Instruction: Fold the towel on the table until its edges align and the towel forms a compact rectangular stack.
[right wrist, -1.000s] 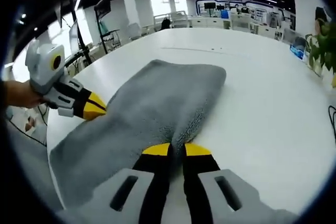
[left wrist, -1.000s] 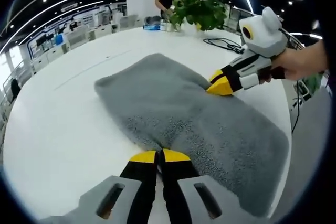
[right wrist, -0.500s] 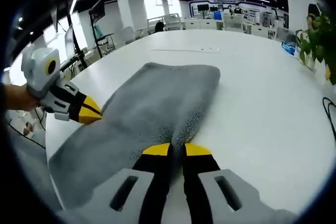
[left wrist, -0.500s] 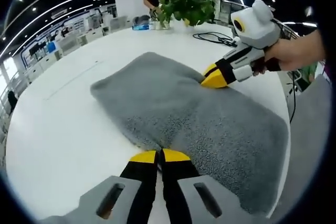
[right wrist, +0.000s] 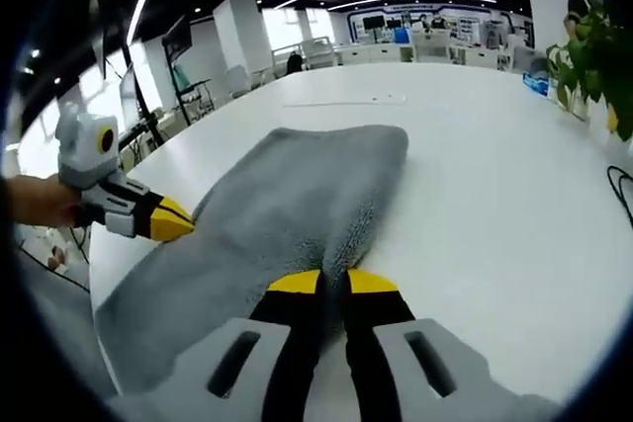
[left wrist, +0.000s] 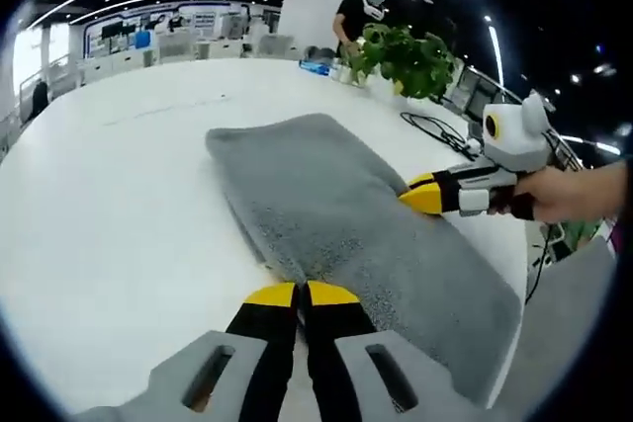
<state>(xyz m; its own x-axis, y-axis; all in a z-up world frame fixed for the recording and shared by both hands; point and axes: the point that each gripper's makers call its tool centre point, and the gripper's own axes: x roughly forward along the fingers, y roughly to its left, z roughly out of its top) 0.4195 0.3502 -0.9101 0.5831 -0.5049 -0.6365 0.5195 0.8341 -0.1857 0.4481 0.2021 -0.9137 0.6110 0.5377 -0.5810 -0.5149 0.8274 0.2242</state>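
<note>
The grey towel (left wrist: 336, 205) lies spread on the white counter (left wrist: 109, 195), doubled over along its length into a long strip, with a soft rounded fold at its far end and a thicker rolled edge along one long side. It takes up the middle of the counter, with bare surface all around it.

The left tool (left wrist: 302, 293) has its yellow-tipped jaws drawn together, only a thin slit between them, pinching the towel's near edge. In the right gripper view the left tool (right wrist: 176, 224) comes in from the left, held by a hand (right wrist: 35, 200), its yellow tip touching the towel's (right wrist: 287, 214) long side edge.

The right tool (right wrist: 332, 281) is likewise nearly closed, its jaws nipping the towel's edge at the thick rolled side. In the left gripper view the right tool (left wrist: 423, 195) reaches in from the right, gripped by a hand (left wrist: 569, 195), its tip resting on the towel's opposite long edge.

Beyond the towel's far end stand a potted plant (left wrist: 406, 46) and a person (left wrist: 356, 17); a black cable (left wrist: 435, 130) lies on the counter near the plant.
</note>
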